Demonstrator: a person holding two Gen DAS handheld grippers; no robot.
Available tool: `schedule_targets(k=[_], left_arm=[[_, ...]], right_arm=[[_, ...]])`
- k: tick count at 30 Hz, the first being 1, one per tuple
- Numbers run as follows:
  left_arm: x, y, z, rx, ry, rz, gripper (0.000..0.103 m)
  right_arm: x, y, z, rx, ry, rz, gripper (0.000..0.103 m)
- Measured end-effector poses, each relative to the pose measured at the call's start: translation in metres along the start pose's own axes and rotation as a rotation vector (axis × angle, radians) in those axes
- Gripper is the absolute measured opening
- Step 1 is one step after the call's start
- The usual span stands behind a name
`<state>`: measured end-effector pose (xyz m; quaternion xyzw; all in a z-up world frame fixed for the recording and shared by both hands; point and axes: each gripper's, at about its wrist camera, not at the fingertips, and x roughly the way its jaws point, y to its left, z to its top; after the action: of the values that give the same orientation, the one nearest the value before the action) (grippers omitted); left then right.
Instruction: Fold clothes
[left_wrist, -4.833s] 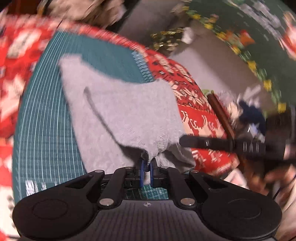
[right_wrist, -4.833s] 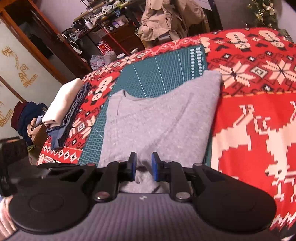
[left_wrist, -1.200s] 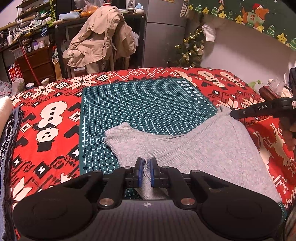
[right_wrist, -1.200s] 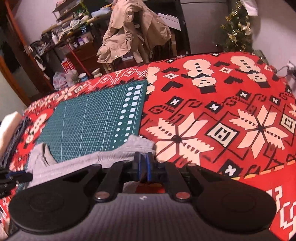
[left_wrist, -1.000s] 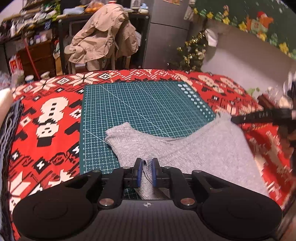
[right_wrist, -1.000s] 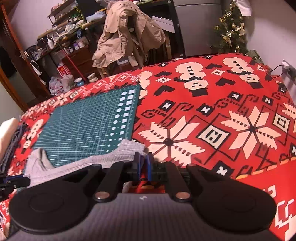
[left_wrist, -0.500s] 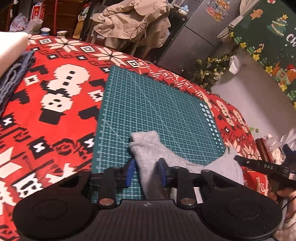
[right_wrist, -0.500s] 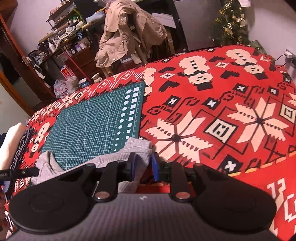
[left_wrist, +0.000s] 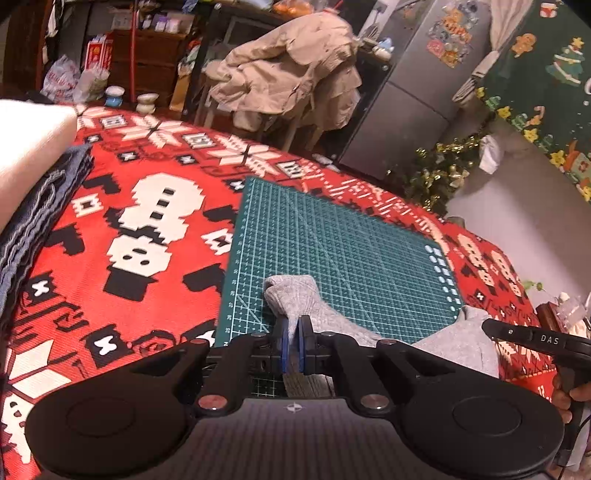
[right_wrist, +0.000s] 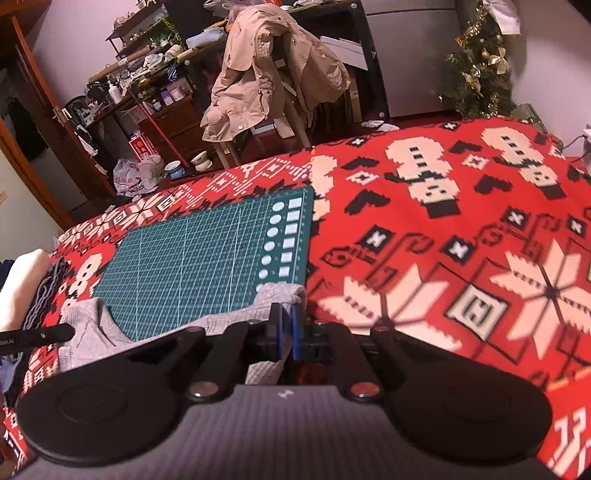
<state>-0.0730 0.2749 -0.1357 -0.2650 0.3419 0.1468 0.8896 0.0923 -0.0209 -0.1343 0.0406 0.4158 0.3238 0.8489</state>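
A grey knit garment (left_wrist: 299, 302) lies along the near edge of the green cutting mat (left_wrist: 351, 251). My left gripper (left_wrist: 294, 345) has its jaws closing, and the blue pads pinch a bunched corner of the garment. In the right wrist view the garment (right_wrist: 221, 321) stretches left, and my right gripper (right_wrist: 286, 332), jaws also closing, pinches its other corner at the mat's (right_wrist: 207, 254) right edge. Each gripper's black tip shows at the border of the other's view.
A red patterned cloth (left_wrist: 110, 184) covers the table. A stack of folded clothes (left_wrist: 29, 177) sits at the left edge. Behind the table stand a chair with a beige coat (right_wrist: 266, 81) and a small Christmas tree (right_wrist: 476, 62).
Half a second ago both grippers stood a little open around the garment's corners; now both are closed on the cloth. The left gripper has shifted, and its corner is more bunched.
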Motion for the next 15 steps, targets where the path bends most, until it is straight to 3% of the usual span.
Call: schedule_targets(k=[2,4,6,13,15], left_arm=[[-0.007,-0.001,-0.001,0.015,-0.023,-0.004,0.013],[-0.017,-0.002,-0.002,0.027,-0.041,-0.020,0.030],[-0.025,-0.002,-0.007,0.024,-0.035,-0.034,0.031],[-0.065,-0.018,-0.047,0.096,0.045,-0.087,0.029],[-0.077,-0.029,-0.062,0.158,0.056,-0.102,0.029]], right_arm=[[0.002,0.001,0.002,0.001,0.005,-0.010,0.009],[-0.005,0.003,0.001,-0.004,-0.010,-0.021,0.010],[-0.018,0.006,-0.001,-0.031,-0.026,-0.032,0.016],[-0.076,0.033,-0.035,-0.187,-0.021,-0.021,0.015],[-0.090,0.045,-0.050,-0.212,-0.009,-0.001,0.015]])
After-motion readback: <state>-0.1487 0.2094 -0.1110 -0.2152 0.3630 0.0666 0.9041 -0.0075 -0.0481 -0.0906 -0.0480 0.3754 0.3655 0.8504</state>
